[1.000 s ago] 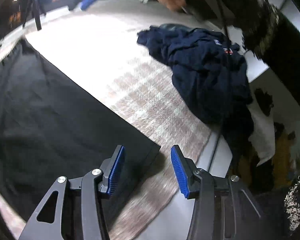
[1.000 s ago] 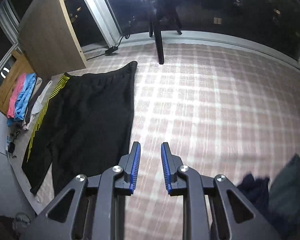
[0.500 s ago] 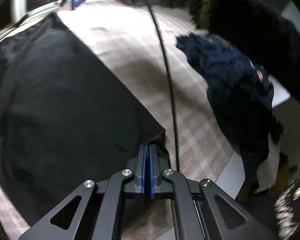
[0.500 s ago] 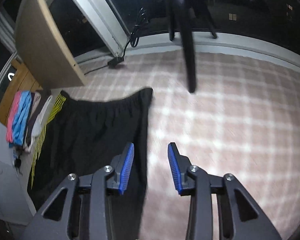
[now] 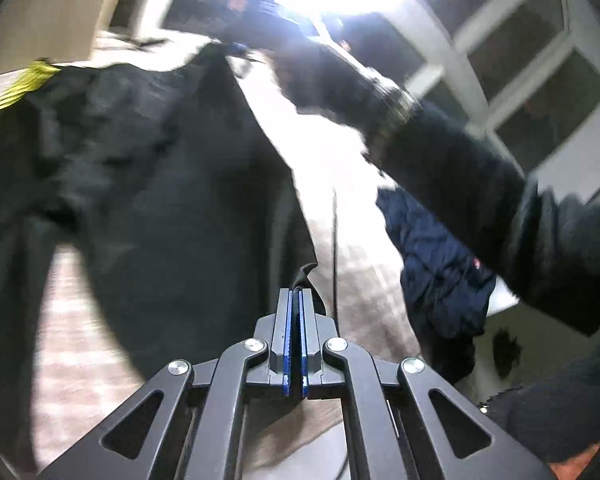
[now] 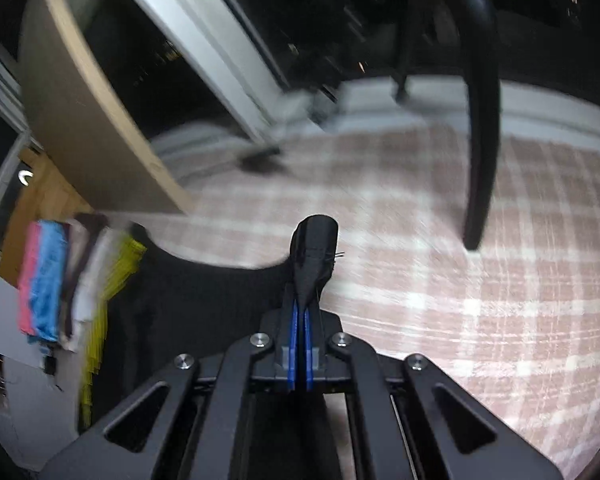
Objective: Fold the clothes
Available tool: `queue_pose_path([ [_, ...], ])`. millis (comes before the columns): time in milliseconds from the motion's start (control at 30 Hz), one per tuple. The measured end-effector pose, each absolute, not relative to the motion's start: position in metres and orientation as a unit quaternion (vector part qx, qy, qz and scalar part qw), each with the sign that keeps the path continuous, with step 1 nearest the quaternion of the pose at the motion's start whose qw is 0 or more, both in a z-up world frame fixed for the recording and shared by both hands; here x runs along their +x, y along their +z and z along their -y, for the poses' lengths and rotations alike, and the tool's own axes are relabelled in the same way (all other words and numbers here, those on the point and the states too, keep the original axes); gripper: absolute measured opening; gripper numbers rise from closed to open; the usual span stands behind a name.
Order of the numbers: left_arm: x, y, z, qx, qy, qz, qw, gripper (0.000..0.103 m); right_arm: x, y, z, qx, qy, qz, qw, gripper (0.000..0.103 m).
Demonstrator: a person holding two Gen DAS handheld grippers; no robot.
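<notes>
Black shorts with yellow side stripes hang lifted off the checked cloth. My left gripper is shut on one corner of the shorts. In the right wrist view my right gripper is shut on the other corner, a bunched fold of the black shorts with its yellow stripe. The right hand and sleeve reach across the left wrist view.
A dark navy garment pile lies on the cloth at the right. A tripod leg stands on the checked cloth. A wooden board and stacked pink and blue clothes are at the left. A bright lamp glares overhead.
My right gripper closed on the shorts' corner. Both grippers have lifted the shorts off the cloth; the left stayed shut on its corner.
</notes>
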State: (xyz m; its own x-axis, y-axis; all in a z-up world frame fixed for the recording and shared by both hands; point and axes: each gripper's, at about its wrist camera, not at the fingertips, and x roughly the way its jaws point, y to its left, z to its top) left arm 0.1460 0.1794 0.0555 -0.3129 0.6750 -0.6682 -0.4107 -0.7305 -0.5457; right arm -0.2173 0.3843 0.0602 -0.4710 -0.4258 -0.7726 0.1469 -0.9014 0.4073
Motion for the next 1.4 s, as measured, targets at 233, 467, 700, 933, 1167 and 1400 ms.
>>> queue_pose_path([
  [233, 0.168, 0.070, -0.028, -0.436, 0.837, 0.201, 0.262, 0.002, -0.208, 0.125, -0.286, 0.462, -0.862, 0.109, 0.178, 0.002],
  [467, 0.174, 0.043, 0.090, -0.429, 0.849, 0.243, 0.188, 0.002, -0.236, 0.106, -0.165, 0.475, -0.867, 0.074, 0.134, 0.002],
  [700, 0.154, 0.013, 0.147, -0.442, 0.841, 0.249, 0.186, 0.002, -0.260, 0.059, -0.085, 0.506, -0.856, 0.034, 0.099, 0.002],
  [933, 0.148, -0.019, 0.179, -0.478, 0.820, 0.266, 0.169, 0.003, -0.280, 0.025, -0.041, 0.556, -0.822, 0.012, 0.124, 0.007],
  [1167, 0.141, 0.005, 0.199, -0.492, 0.822, 0.245, 0.146, 0.014, -0.222, 0.092, -0.081, 0.499, -0.849, 0.038, 0.168, 0.039],
  [1400, 0.043, 0.029, 0.144, -0.490, 0.834, 0.120, 0.225, 0.039, -0.079, 0.077, -0.192, 0.506, -0.856, 0.073, 0.079, 0.039],
])
